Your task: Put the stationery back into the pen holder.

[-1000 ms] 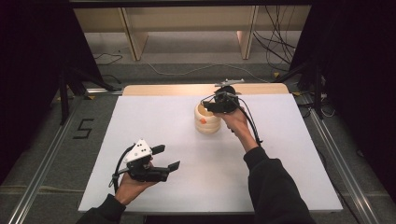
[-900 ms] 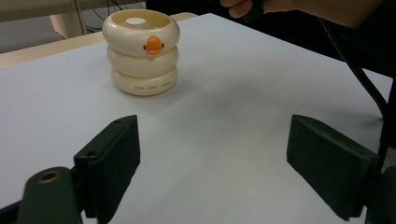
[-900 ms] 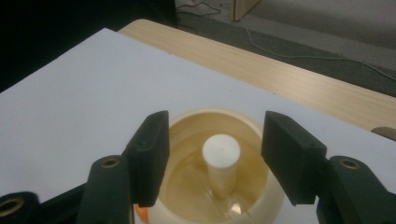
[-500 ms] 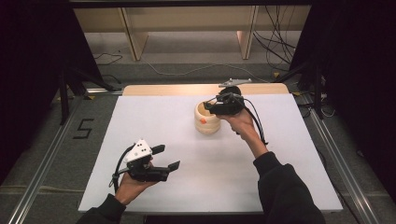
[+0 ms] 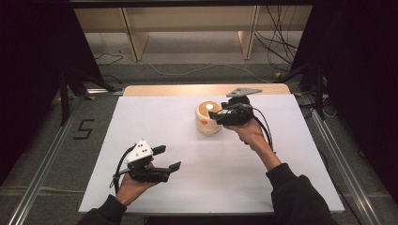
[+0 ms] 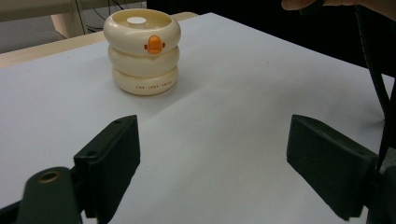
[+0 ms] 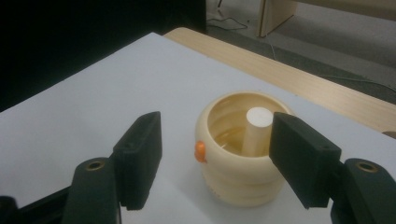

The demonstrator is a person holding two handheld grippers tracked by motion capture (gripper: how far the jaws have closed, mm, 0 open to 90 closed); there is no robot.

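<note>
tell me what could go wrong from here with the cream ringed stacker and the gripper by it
1. The right gripper, whose jaws have just been opening, hangs open above the cream ring-shaped stacker with the orange button. One black pad sits close over the rim, so pulling away sideways might clip and tip it.
2. The white centre post rises to rim height; a careless dip may knock it.
3. The stacker stands near the white table sheet's far edge, so a shove may slide it off.
</note>
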